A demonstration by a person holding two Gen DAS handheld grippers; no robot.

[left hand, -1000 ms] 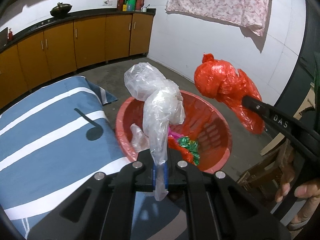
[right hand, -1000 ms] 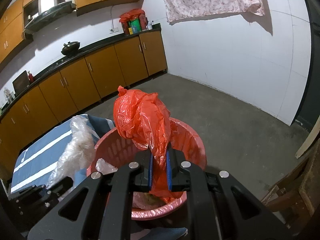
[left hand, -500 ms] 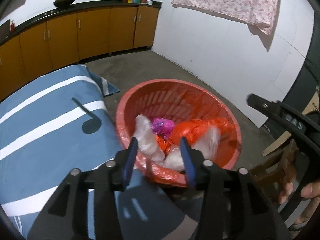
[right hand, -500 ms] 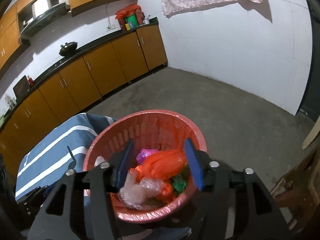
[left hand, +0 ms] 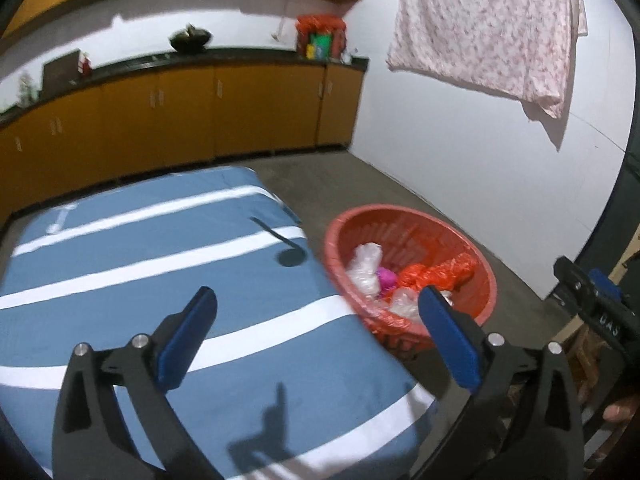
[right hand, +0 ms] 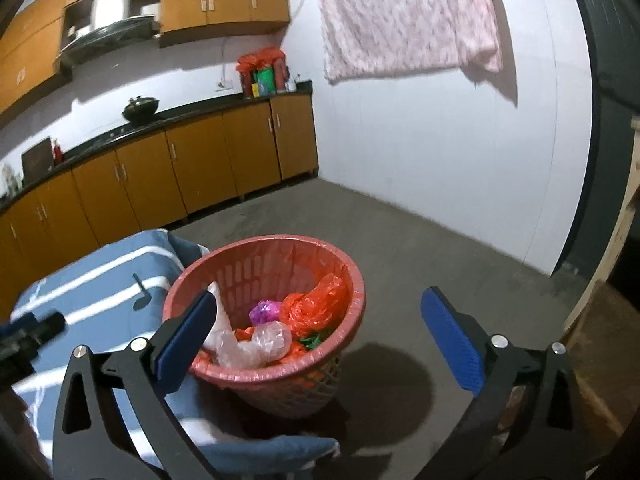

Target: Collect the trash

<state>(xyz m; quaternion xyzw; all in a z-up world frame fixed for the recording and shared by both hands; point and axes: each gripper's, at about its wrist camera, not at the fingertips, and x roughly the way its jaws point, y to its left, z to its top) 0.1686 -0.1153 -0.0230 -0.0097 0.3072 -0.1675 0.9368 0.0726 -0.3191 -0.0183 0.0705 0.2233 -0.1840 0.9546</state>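
Red slotted basket [right hand: 352, 280] holding crumpled orange bag [right hand: 312, 306], clear bags and purple scrap; both grippers' fingers opening, empty; basket's outer wall visible from right wrist only.

Left wrist cam sits just behind its own fingers, angled down over the blue striped mattress [left hand: 160, 280] twd the cabinet wall, w/ the red basket [left hand: 408, 220] off to the right at mid-range. Right wrist cam looks down-forward from nearer the basket [right hand: 276, 244], which sits low-centre, floor and white wall beyond. Both share basket, mattress [right hand: 100, 280], counter (w/ the black pan) and hanging pink cloth [left hand: 488, 24]; each also catches the other gripper at its frame edge.
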